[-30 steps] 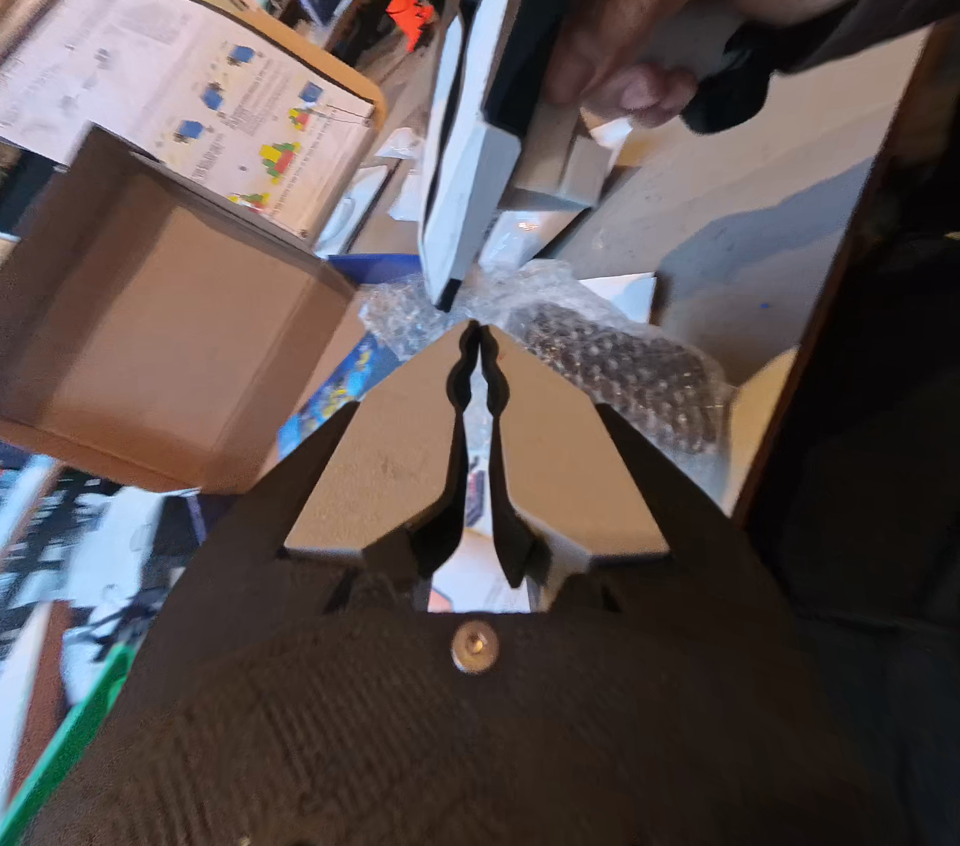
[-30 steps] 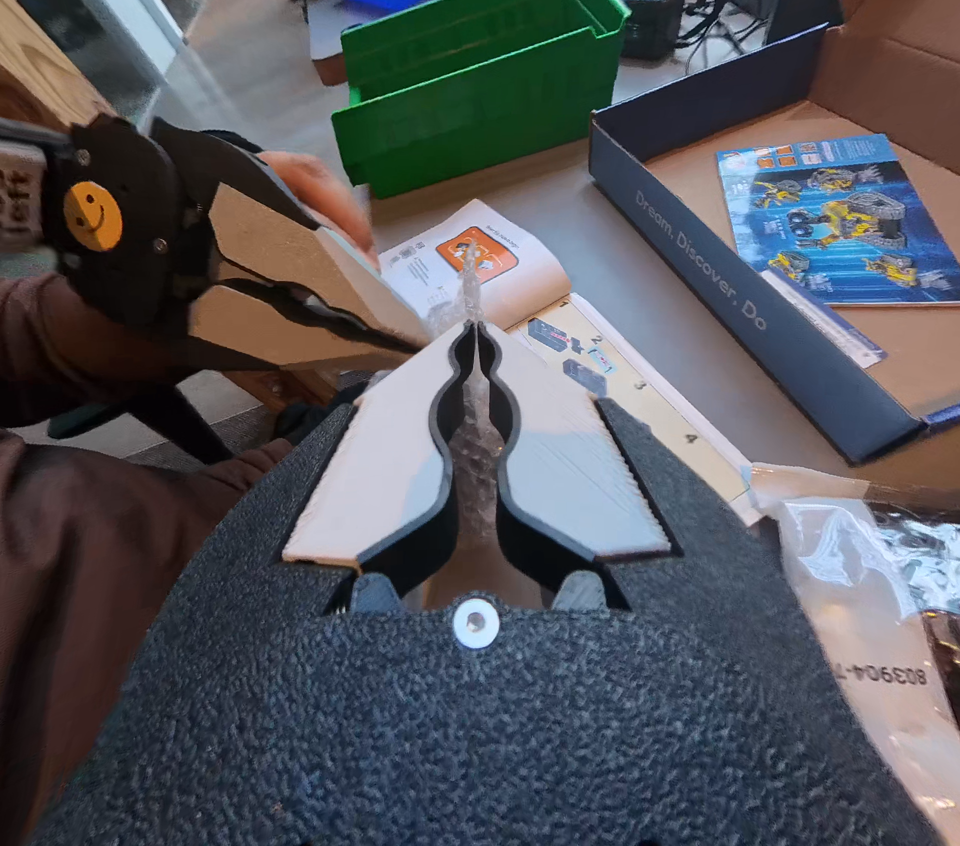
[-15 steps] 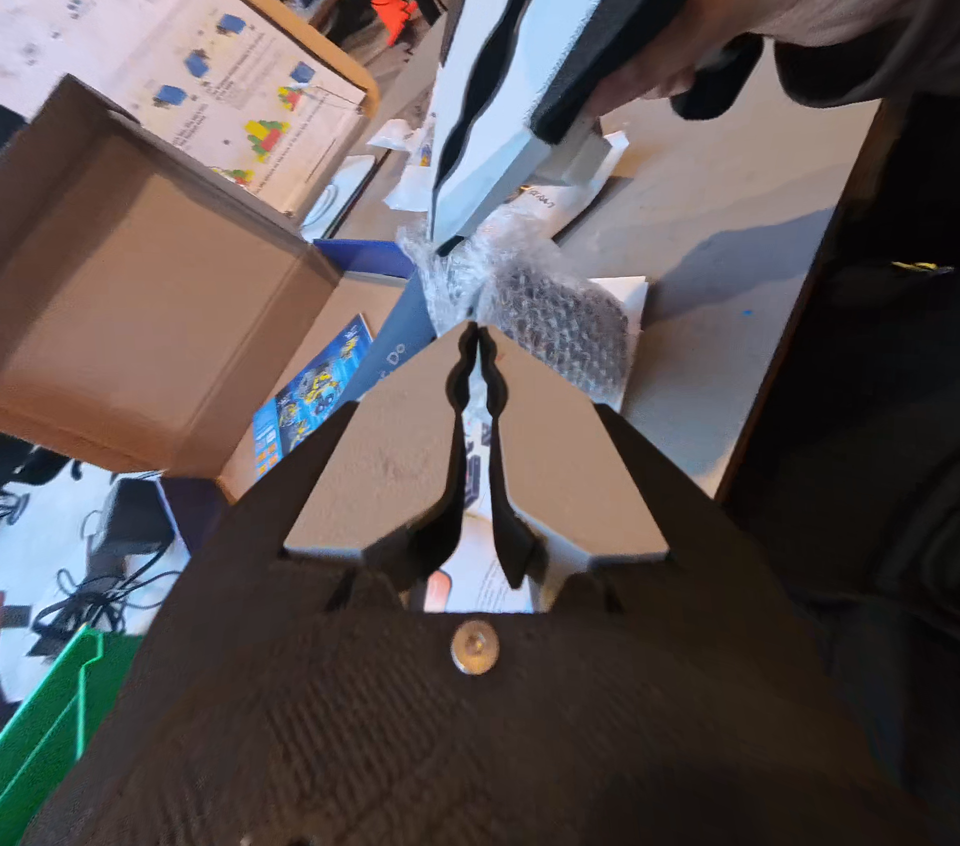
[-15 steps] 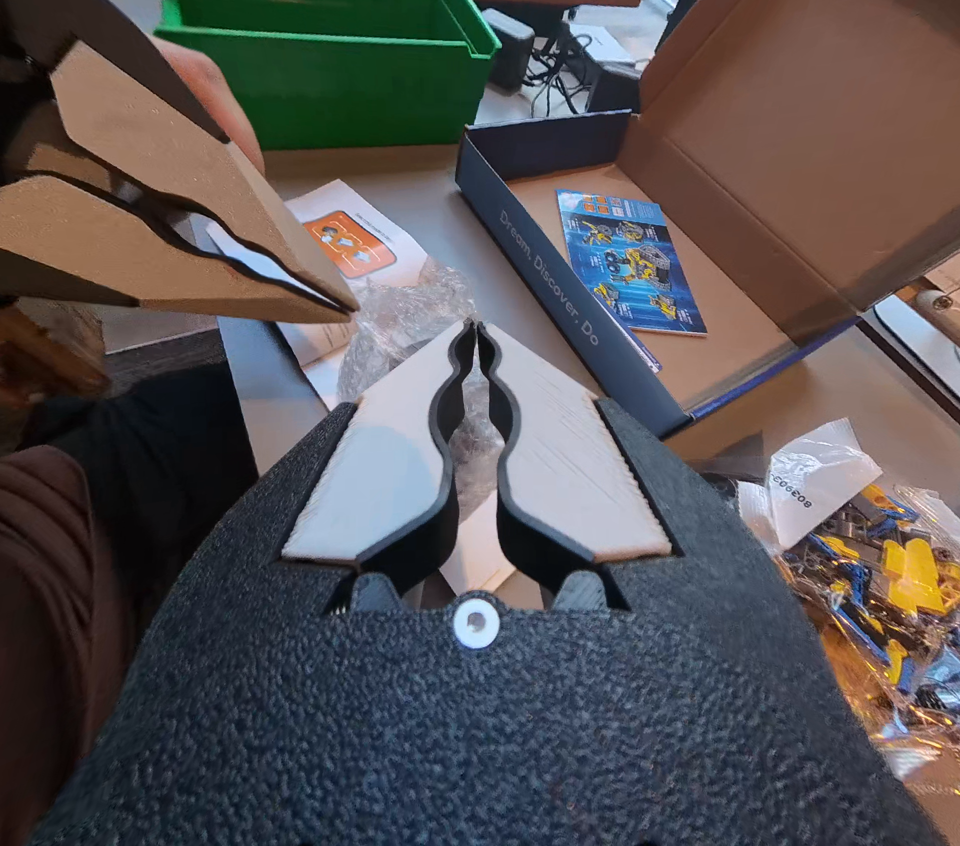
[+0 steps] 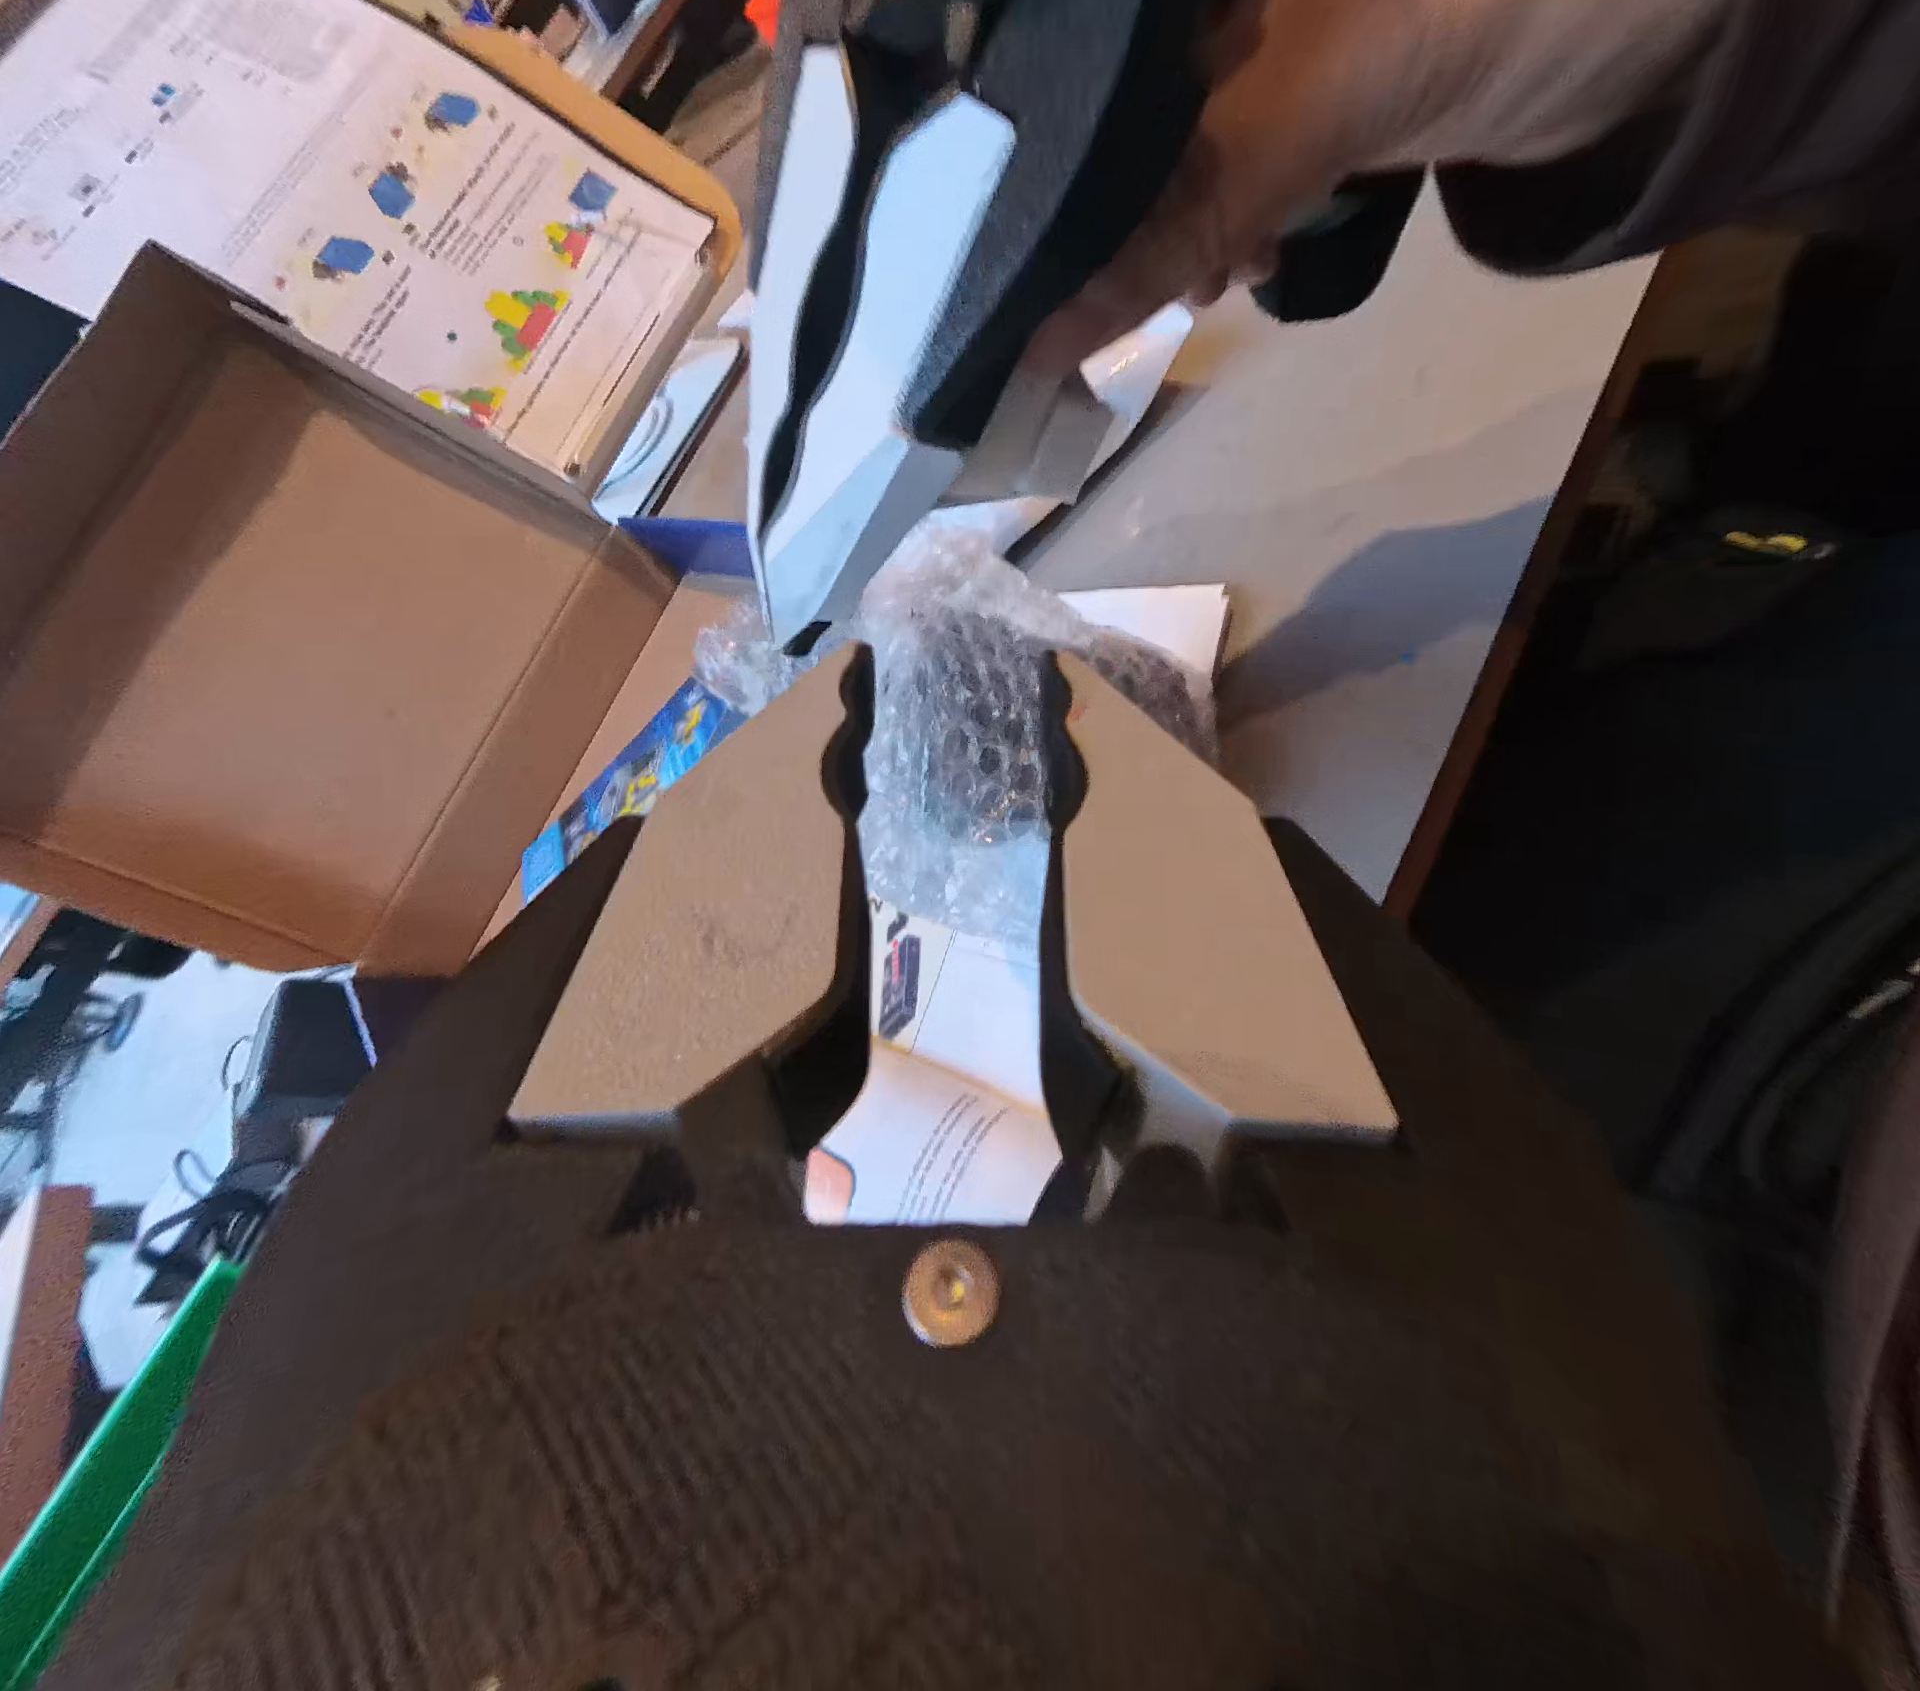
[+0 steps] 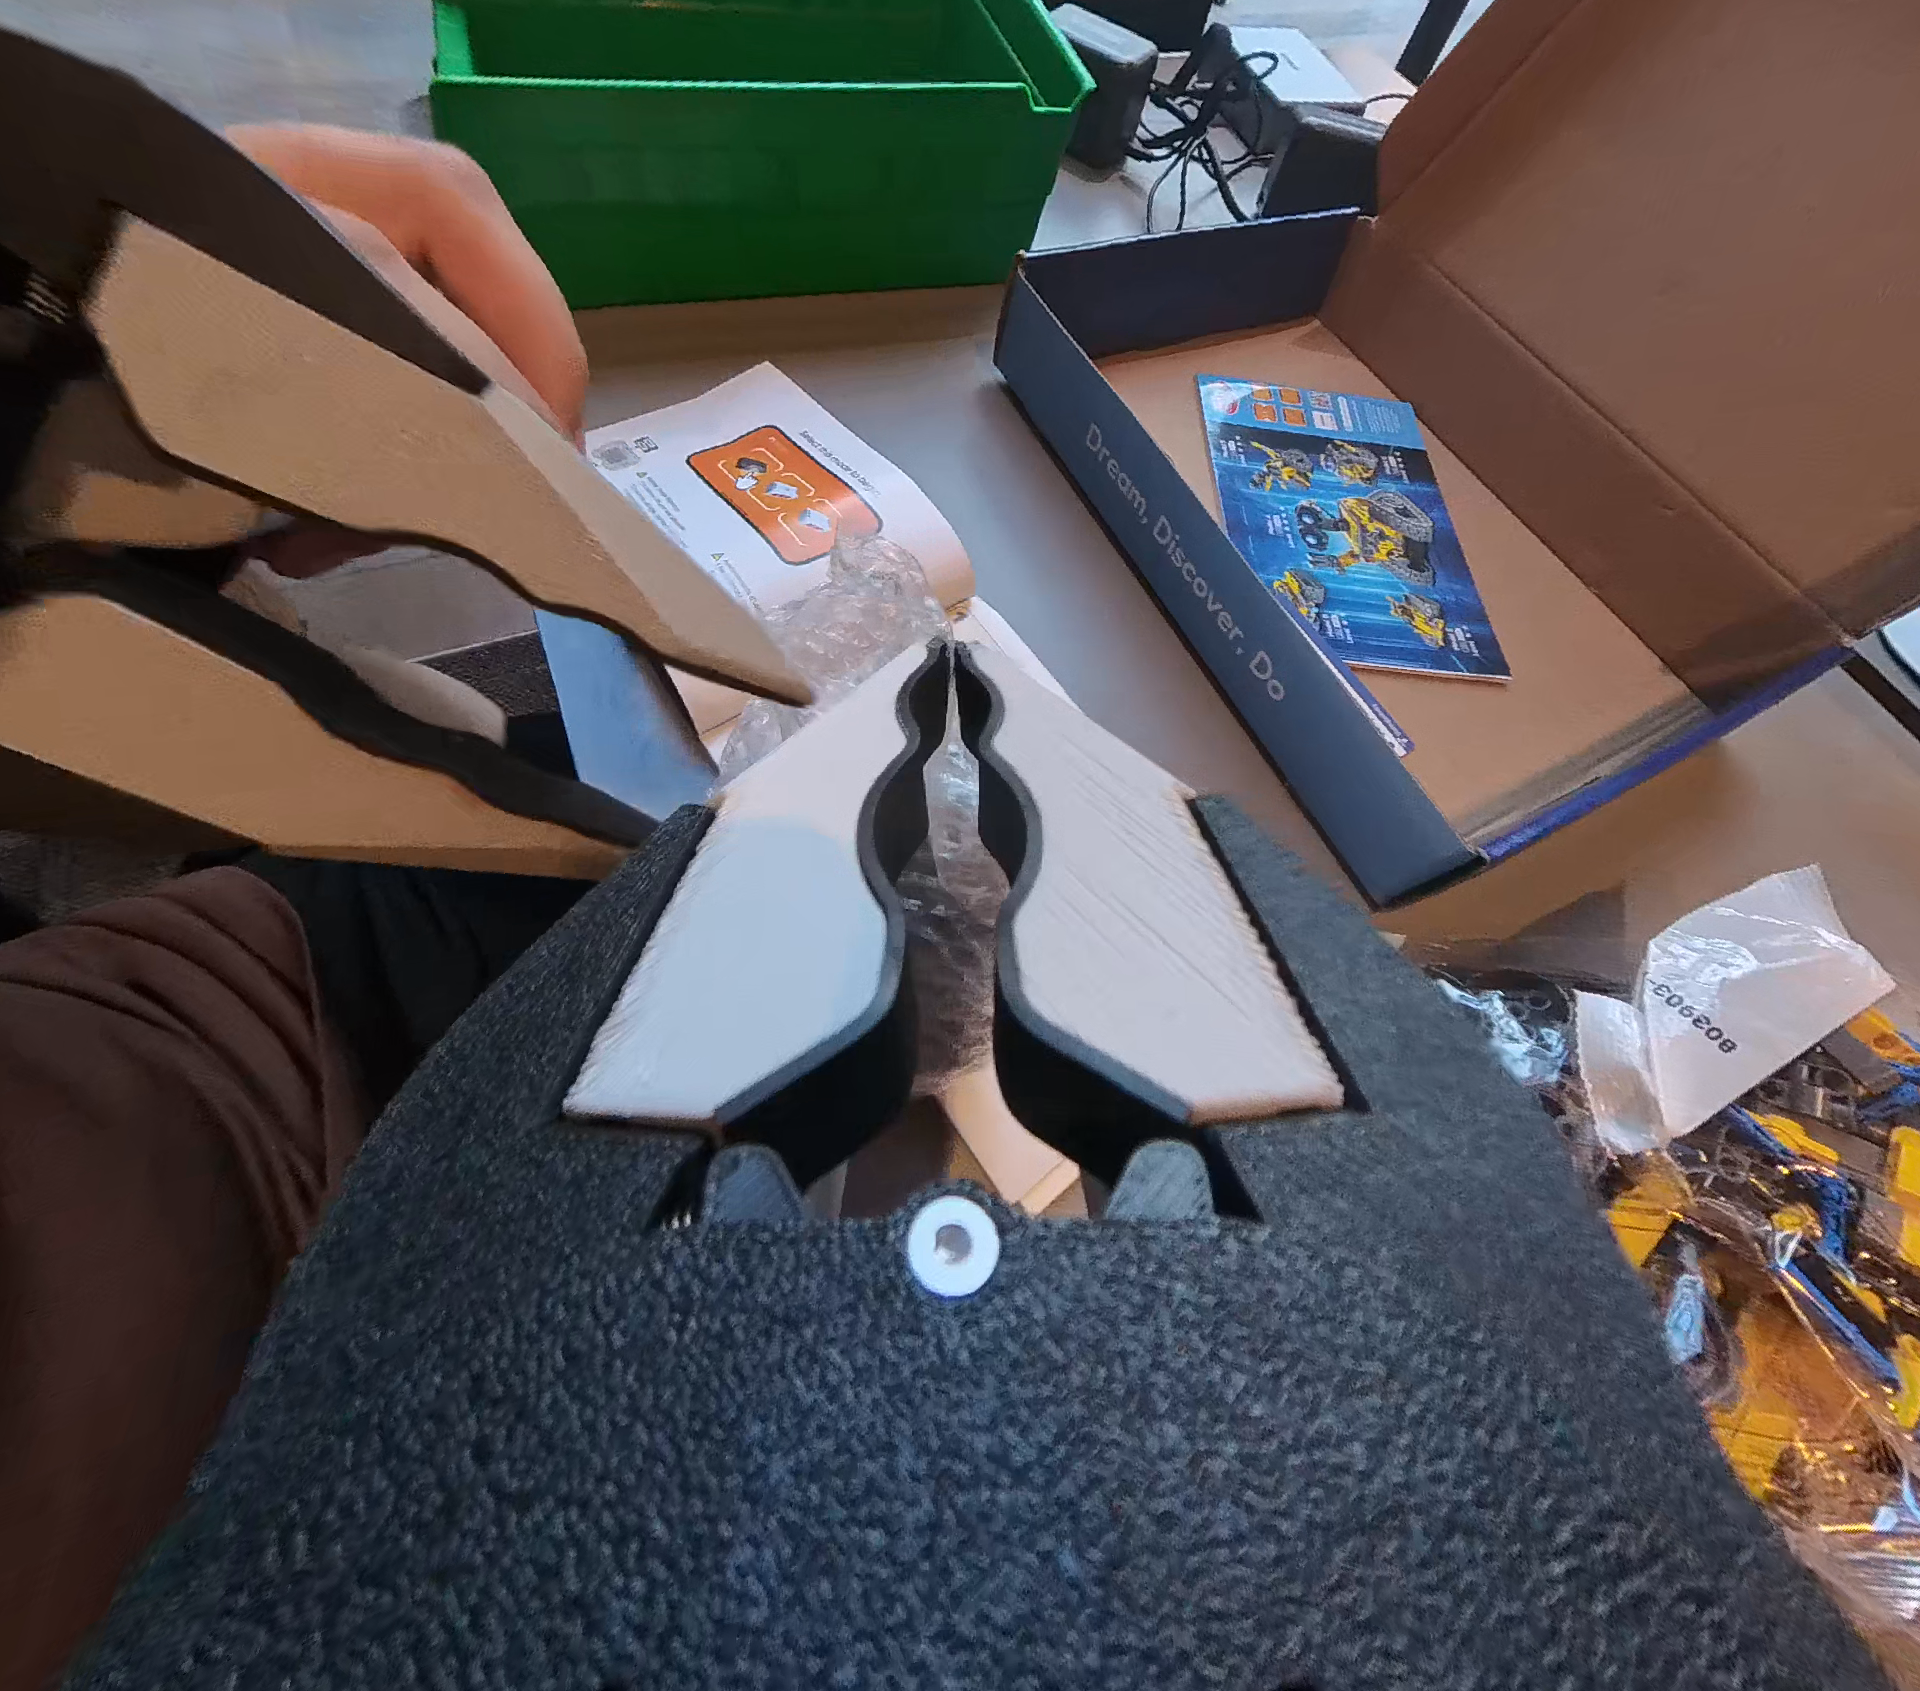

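A bundle of clear bubble wrap (image 5: 966,758) around something dark lies on the grey table, on an open booklet. My left gripper (image 5: 954,662) is open, with its fingers on either side of the bundle. My right gripper (image 6: 951,652) is shut on the bubble wrap (image 6: 862,592), which also shows between its fingers. In the left wrist view the right gripper (image 5: 795,633) comes in from above and pinches the wrap's far end. In the right wrist view the left gripper's fingers (image 6: 416,446) stand apart, just left of my right fingertips.
An open cardboard box (image 6: 1195,498) with a blue leaflet (image 6: 1351,529) inside stands to the right, and a green bin (image 6: 727,114) behind. A clear bag of yellow and blue parts (image 6: 1766,1226) lies at the right. The table edge (image 5: 1455,810) is close by. Spacing between my two grippers at the tips: around 4 cm.
My left gripper was shut and has now opened around the bubble wrap. My right gripper has stayed shut on the wrap and has shifted a little.
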Motion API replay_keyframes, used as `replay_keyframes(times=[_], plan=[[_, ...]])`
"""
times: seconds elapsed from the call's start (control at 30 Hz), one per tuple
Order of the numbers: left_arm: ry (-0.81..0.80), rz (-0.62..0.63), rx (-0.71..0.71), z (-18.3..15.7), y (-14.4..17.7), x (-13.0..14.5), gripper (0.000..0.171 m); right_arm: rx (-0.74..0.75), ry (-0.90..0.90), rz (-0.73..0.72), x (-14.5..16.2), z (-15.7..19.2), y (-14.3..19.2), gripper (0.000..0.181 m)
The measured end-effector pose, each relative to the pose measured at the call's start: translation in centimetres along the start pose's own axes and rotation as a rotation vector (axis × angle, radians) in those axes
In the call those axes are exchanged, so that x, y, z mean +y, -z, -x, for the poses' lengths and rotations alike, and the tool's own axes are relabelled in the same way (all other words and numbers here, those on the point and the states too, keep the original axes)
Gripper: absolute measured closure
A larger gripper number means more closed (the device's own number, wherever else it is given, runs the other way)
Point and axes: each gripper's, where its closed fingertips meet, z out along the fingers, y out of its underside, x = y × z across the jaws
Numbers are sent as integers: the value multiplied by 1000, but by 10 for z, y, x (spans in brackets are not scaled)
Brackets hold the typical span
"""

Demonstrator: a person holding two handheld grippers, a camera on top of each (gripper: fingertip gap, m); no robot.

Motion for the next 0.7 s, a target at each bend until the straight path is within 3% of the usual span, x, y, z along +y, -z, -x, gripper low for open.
replay_keyframes(times=[0.17,0.3,0.57,0.7], plan=[[-27,91,-43,-3,-15,18,146,-34,-33,6,-1,5,0,181],[-25,118,-82,6,-23,30,171,-79,-54,9,0,9,0,180],[41,73,-81,15,-22,26,171,-124,-109,-25,-3,3,10,156],[84,62,-56,16,-21,27,171,-248,-225,-43,-1,9,11,163]])
